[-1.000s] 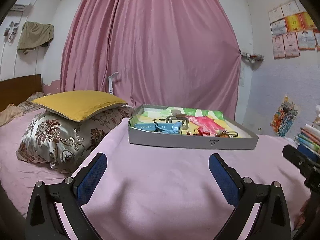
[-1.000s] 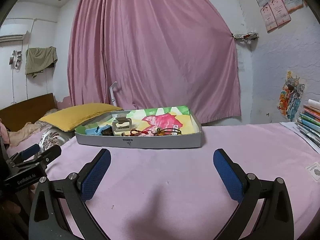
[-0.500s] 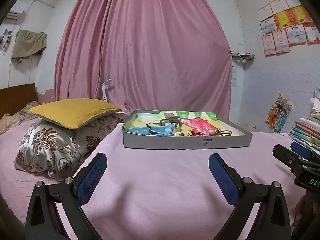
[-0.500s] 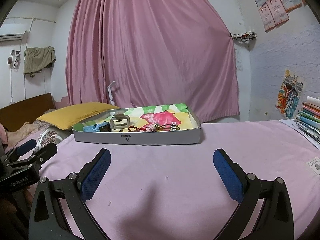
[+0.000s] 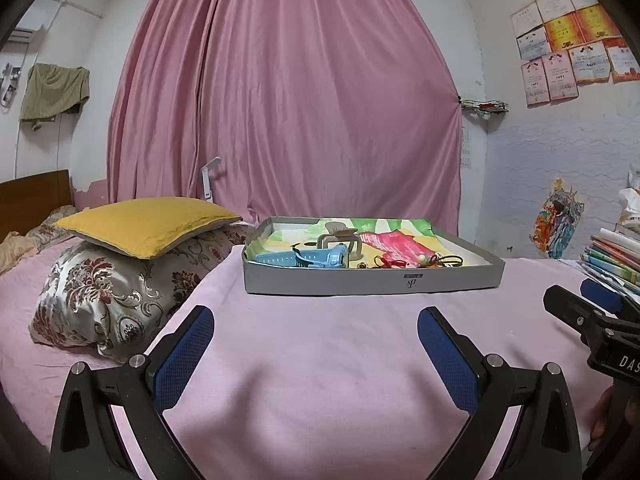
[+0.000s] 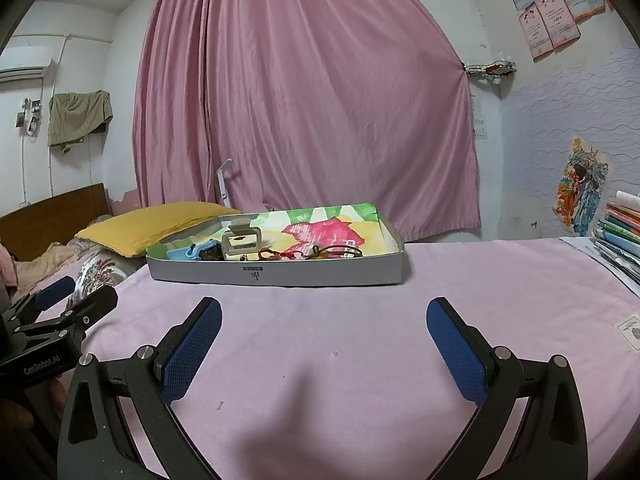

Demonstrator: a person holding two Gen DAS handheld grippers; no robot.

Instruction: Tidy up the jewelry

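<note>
A shallow grey box (image 5: 372, 282) (image 6: 276, 275) with a colourful painted lining sits on the pink bedspread ahead of both grippers. Inside lie a blue watch (image 5: 316, 258) (image 6: 192, 251), a beige hair claw clip (image 5: 340, 242) (image 6: 241, 241), and red and brown cord bracelets (image 5: 416, 261) (image 6: 312, 253). My left gripper (image 5: 316, 336) hovers open over the bedspread, well short of the box. My right gripper (image 6: 324, 330) is open too, equally short of it. Nothing sits between either pair of blue pads. Each gripper shows at the edge of the other's view.
A yellow cushion (image 5: 148, 222) rests on a floral pillow (image 5: 108, 296) left of the box. A stack of books (image 5: 612, 258) (image 6: 622, 232) lies at the right. A small card (image 6: 632, 330) lies on the bedspread. A pink curtain (image 5: 288, 100) hangs behind.
Both cameras have dropped lower and tilted towards level, so the box appears flatter and a little nearer. Both grippers stay open and empty.
</note>
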